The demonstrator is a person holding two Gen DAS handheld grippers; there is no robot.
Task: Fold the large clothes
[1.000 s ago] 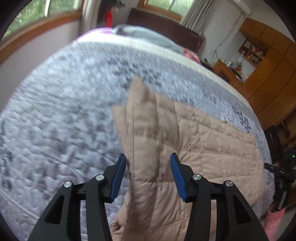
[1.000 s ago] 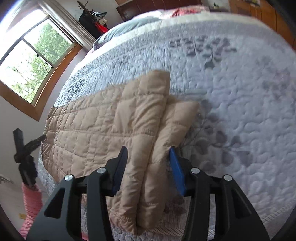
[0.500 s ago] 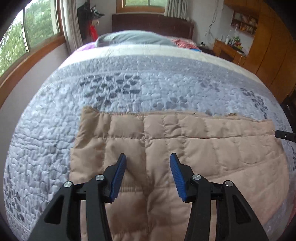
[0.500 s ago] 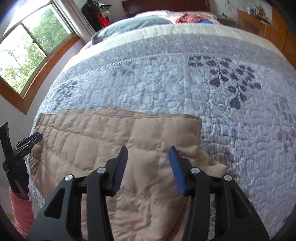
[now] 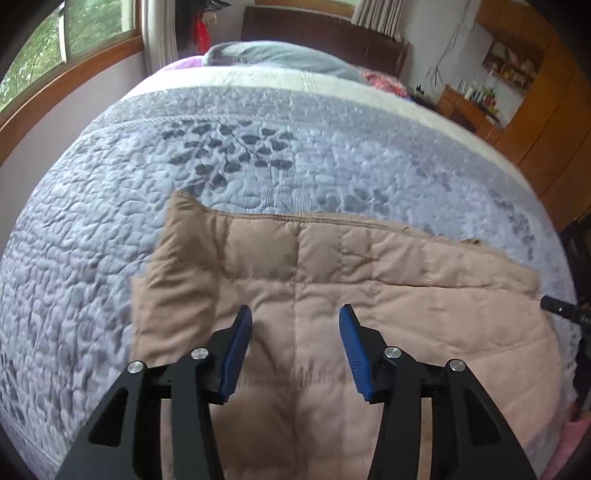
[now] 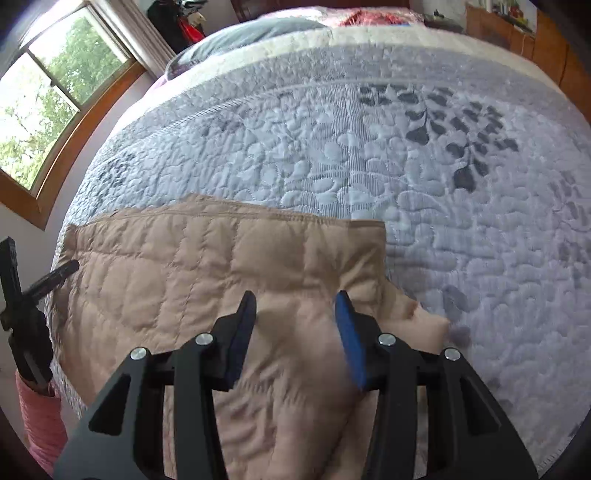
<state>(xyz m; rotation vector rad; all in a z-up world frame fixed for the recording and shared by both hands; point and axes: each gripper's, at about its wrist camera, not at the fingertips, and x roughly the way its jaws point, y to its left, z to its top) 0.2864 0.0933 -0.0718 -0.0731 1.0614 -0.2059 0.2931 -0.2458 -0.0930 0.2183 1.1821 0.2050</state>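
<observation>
A tan quilted jacket [image 5: 369, 295] lies folded flat on the grey-blue quilted bedspread [image 5: 258, 147]. It also shows in the right wrist view [image 6: 184, 277]. My left gripper [image 5: 295, 317] is open and hovers over the jacket's left part, near a folded sleeve [image 5: 181, 273]. My right gripper [image 6: 295, 306] is open over the jacket's right end, where a sleeve tip [image 6: 424, 325] sticks out to the right. Neither gripper holds cloth.
The bedspread [image 6: 443, 166] stretches far beyond the jacket. Pillows [image 5: 277, 59] and a dark headboard [image 5: 325, 33] lie at the far end. A window [image 6: 44, 110] is to the left; wooden cabinets [image 5: 546, 92] are to the right. The other gripper shows at each view's edge [image 6: 22, 295].
Both grippers have swung from looking along the sleeves to facing across the jacket toward the headboard. They stay open. The jacket lies much as before.
</observation>
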